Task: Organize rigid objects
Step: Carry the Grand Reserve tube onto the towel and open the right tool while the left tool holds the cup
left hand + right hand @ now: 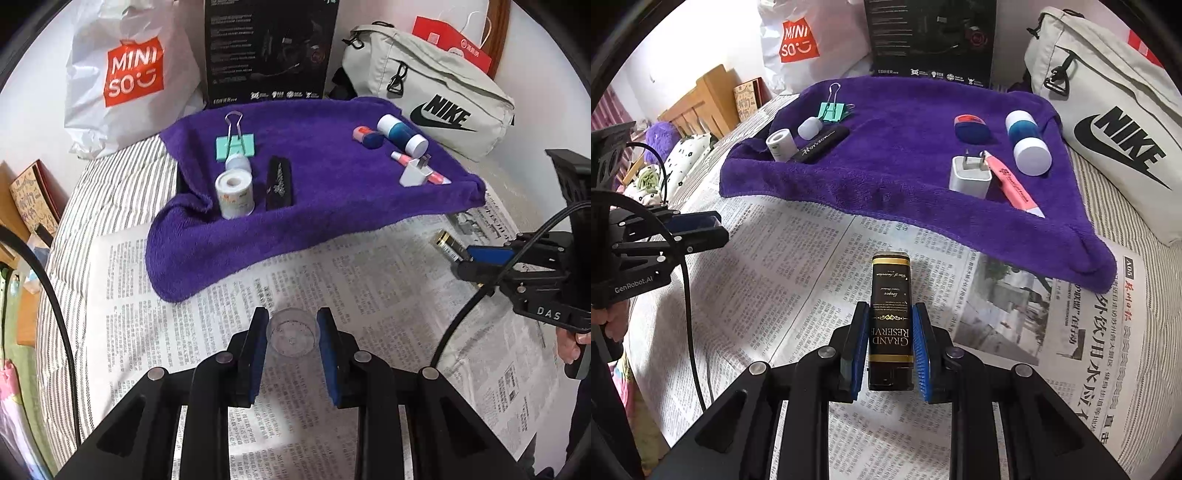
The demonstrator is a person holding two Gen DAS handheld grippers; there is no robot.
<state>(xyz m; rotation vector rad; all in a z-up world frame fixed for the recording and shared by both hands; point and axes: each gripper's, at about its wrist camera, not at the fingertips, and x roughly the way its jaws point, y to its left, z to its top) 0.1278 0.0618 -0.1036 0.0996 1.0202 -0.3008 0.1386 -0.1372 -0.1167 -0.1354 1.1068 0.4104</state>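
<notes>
Striped bed (74, 258) under spread newspaper (798, 258), rumpled purple towel (905, 122) at the far side carrying small items. Near the towel's right edge, the right tongs (890, 347) clench a black rectangular gold-trimmed lighter (890, 314). Left tongs (291, 332) clamp a small clear plastic cup (293, 332) above the newspaper.

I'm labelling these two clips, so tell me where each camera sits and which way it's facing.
Left wrist: on the left gripper, looking down over newspaper at the towel; its pads clamp a clear cup; right gripper at right.
Right wrist: on the right gripper, same heading; pads clamp a black box; left gripper at left.
Shared: towel, charger, Nike bag.
</notes>
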